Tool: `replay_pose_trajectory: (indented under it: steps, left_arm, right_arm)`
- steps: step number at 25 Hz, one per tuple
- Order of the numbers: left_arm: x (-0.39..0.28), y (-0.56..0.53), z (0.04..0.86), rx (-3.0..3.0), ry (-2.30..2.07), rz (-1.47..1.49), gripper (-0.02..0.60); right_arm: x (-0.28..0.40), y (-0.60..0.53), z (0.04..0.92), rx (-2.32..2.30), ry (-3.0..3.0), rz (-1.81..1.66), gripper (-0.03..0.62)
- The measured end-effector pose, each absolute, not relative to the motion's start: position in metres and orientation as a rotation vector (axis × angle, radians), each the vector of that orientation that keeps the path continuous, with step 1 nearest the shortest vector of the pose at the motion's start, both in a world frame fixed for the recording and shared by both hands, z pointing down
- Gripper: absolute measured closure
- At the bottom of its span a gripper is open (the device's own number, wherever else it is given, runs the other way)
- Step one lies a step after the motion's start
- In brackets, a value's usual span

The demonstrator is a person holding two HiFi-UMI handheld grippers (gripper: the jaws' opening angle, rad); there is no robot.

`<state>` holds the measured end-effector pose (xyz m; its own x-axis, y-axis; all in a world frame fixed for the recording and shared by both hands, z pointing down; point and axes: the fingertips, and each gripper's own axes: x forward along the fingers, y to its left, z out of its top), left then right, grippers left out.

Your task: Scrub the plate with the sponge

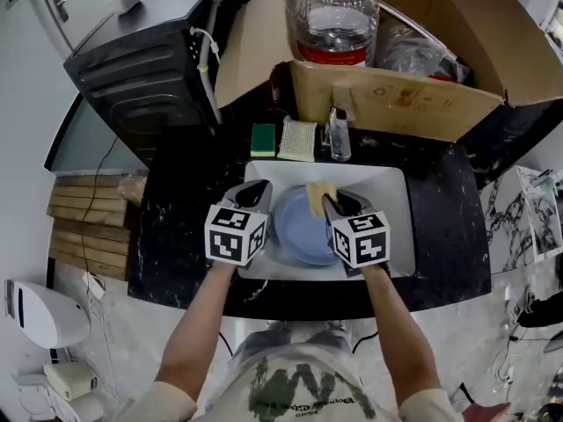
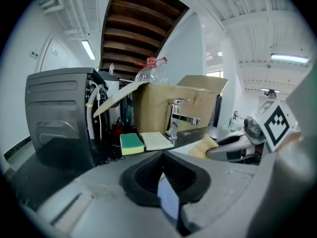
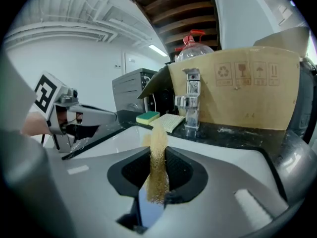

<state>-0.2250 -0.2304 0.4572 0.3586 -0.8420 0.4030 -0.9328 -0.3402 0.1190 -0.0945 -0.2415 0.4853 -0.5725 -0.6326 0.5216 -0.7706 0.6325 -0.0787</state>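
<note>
Black marble table point(image 1: 440, 209), with a white sink point(image 1: 391, 192) let into it right in front of the person. At the far edge is an open cardboard box point(image 1: 396, 99) with a big clear water bottle point(image 1: 332, 16) standing in it. A black appliance point(image 1: 145, 69) sits to the far left.

A blue plate point(image 1: 295, 227) is in the sink, between the two tools. The left tongs point(image 2: 162, 162) are clamped on the plate's left rim, and a thin blue edge shows between the ribbed pads. The right tongs point(image 3: 157, 167) are closed on a tan sponge point(image 3: 158, 148), squeezed thin and sticking out past the tips. The sponge sits over the plate's far right rim. Can't tell whether it touches.

Behind the sink are a chrome faucet point(image 1: 339, 139), a pale mesh pad point(image 1: 297, 139) just left of it, and then a green-and-yellow sponge point(image 1: 262, 139).
</note>
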Motion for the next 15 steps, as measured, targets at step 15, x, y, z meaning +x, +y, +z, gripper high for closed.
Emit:
replay_pose_trajectory:
  steps: [15]
  left_arm:
    - [-0.232,-0.244,0.472,2.336,-1.506,0.391,0.58]
  right_arm:
    - [-0.161,-0.229,0.574,0.825,-2.289,0.618,0.522]
